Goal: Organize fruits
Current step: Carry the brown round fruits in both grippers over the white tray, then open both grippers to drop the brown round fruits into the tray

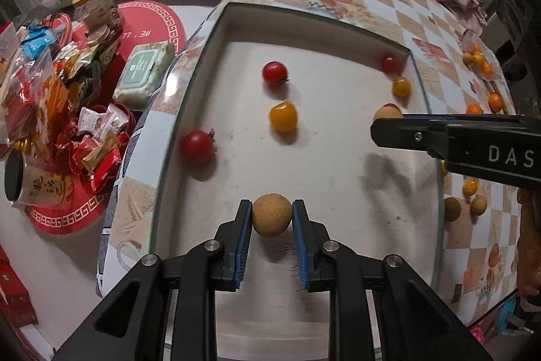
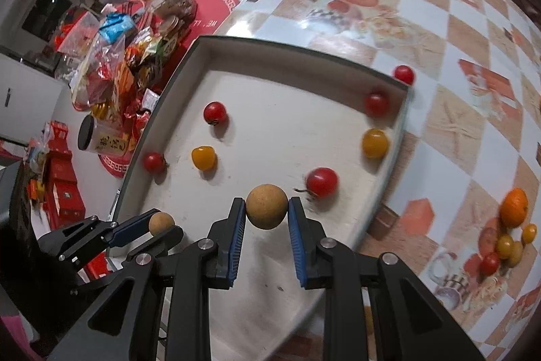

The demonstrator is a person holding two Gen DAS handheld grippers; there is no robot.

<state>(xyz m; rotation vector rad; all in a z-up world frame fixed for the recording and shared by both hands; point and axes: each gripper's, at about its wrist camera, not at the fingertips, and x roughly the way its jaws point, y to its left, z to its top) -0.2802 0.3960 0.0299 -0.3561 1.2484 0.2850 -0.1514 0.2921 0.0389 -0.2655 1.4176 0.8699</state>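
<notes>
On checkered tablecloth: white tray; snack packets on floor beyond.

Tan longans clamped above tomato-strewn tray

Lighting: even indoor light from overhead; soft shadows are cast beneath fruit. Glare is seen on the tablecloth. Strong fisheye bending and dark vignetting are noted at edges.
</notes>
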